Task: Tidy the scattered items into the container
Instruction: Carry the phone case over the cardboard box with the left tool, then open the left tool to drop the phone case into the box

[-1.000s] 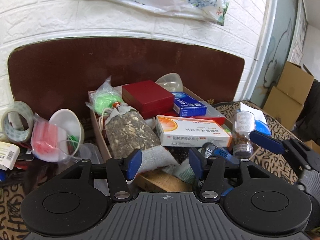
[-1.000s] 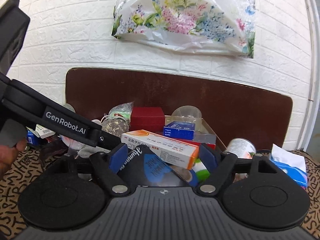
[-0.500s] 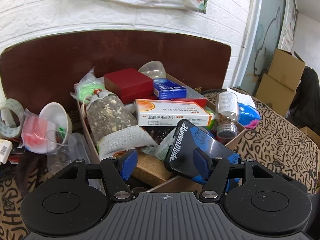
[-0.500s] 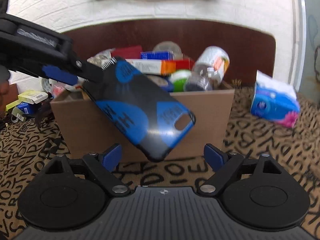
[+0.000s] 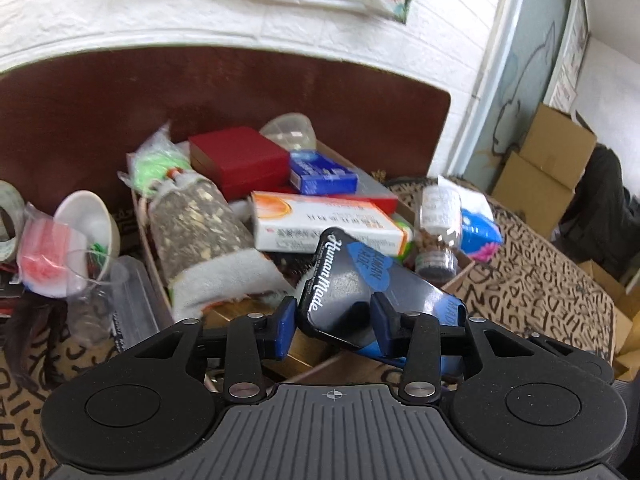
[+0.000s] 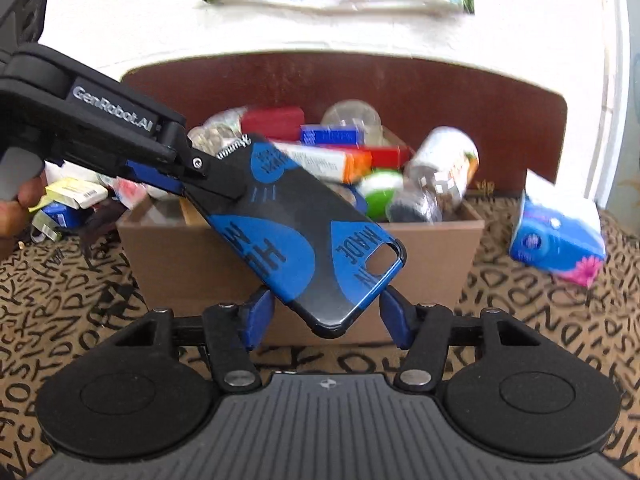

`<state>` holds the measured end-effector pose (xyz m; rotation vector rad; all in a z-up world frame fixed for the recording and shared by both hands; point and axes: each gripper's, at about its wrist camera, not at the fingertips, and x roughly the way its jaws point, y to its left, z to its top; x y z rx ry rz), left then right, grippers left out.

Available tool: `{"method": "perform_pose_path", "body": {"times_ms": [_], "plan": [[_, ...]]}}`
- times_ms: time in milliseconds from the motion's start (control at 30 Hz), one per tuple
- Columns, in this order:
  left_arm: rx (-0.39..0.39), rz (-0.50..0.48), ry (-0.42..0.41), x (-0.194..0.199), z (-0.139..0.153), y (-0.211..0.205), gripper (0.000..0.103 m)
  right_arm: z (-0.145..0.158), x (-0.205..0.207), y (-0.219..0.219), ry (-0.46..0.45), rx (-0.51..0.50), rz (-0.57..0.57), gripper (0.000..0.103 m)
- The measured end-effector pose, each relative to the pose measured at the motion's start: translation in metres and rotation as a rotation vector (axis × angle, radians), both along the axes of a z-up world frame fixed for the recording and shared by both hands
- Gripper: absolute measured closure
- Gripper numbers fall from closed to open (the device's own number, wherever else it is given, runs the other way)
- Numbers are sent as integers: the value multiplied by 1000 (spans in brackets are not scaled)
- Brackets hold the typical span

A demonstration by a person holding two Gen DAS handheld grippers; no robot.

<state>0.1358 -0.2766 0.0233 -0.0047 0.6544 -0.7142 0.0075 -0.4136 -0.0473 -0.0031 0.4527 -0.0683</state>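
Note:
A black and blue phone case [image 5: 360, 280] [image 6: 304, 232] juts out over the front rim of the brown cardboard box [image 6: 192, 256] [image 5: 456, 280]. My left gripper [image 5: 334, 320] is shut on its upper end; it shows in the right wrist view [image 6: 208, 172] reaching in from the left. My right gripper [image 6: 324, 320] has its jaws apart on either side of the case's lower camera end, not clearly touching it. The box is heaped with a red box [image 5: 236, 156], an orange-white medicine box [image 5: 320, 220], a grain sack [image 5: 192, 220] and a jar [image 6: 440, 172].
Left of the box lie a white bowl [image 5: 88, 216], a pink bag [image 5: 44, 256], a clear cup [image 5: 92, 292] and a tape roll [image 5: 8, 216]. A blue tissue pack [image 6: 560, 232] lies to the right on the patterned cloth. A brown headboard stands behind.
The left gripper has closed on the phone case and holds it. The right gripper has closed in some and moved up to the case's lower end.

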Motion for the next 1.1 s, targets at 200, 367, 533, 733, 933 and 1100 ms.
{"method": "perform_pose_path", "body": {"times_ms": [200,367,533,733,933,1100], "plan": [[-52,61,-12,16,16,13,60,28,21,2,-53,-58,34,40],[-77,88,7,35,24,15,57,46,48,5,-84,-113,71,41],[-49,103,5,57,26,3,52,52,84,2,-26,-134,86,42],[-69,145,27,67,11,16,42,45,75,-5,-13,-123,49,30],[-78,169,11,64,11,22,31,43,61,-5,-31,-125,43,27],[-79,179,5,54,10,29,15,46,64,0,-43,-132,44,15]]}}
